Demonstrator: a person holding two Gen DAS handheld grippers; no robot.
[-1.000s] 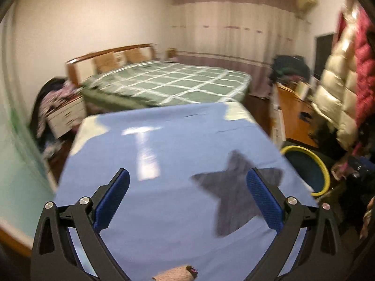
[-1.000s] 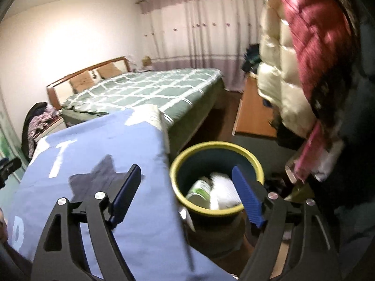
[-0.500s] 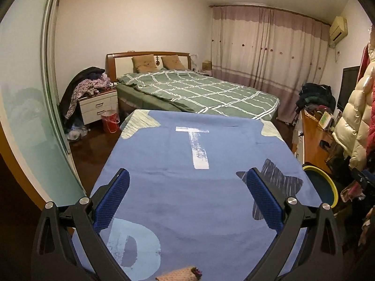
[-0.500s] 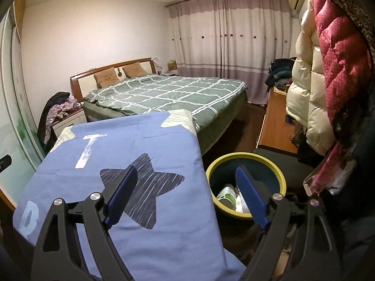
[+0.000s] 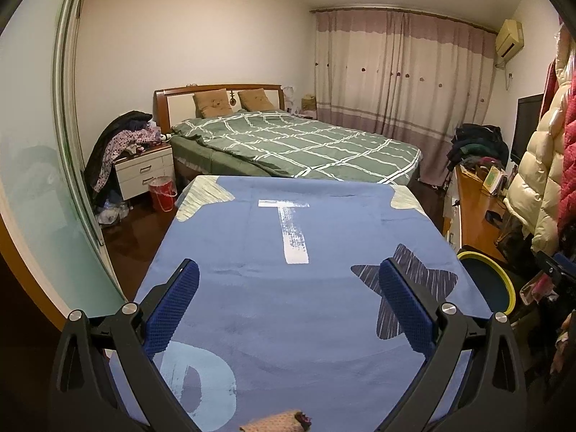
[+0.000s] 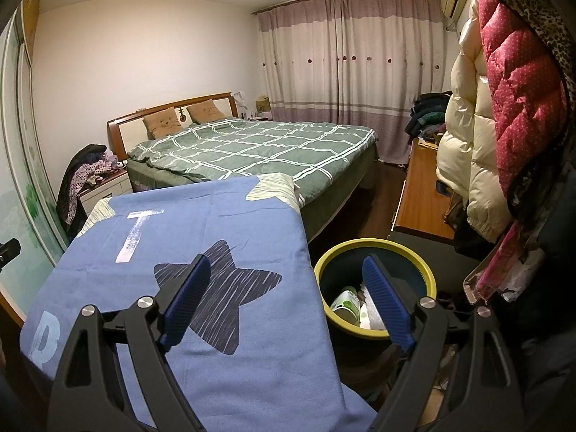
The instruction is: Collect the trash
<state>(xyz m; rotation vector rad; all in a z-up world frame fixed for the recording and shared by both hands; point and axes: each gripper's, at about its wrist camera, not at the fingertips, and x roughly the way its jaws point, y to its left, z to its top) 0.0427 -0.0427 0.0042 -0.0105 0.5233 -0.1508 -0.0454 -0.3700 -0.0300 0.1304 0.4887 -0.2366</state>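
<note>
**Both grippers empty above the blue cloth**

The left gripper (image 5: 288, 288) stands wide above the blue cloth (image 5: 324, 324) and holds nothing. The right gripper (image 6: 288, 288) is also wide and empty. On the cloth are printed a white "T" (image 5: 291, 230), a pale "D" (image 5: 194, 381) and a dark star (image 6: 223, 288). The yellow-rimmed bin (image 6: 424, 270) stands just beside the cloth's edge; inside lies a white-green container (image 6: 347, 302), its label not readable.

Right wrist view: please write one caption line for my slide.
Open right gripper empty above a blue star-print cloth, beside a yellow-rimmed bin holding trash.
</note>
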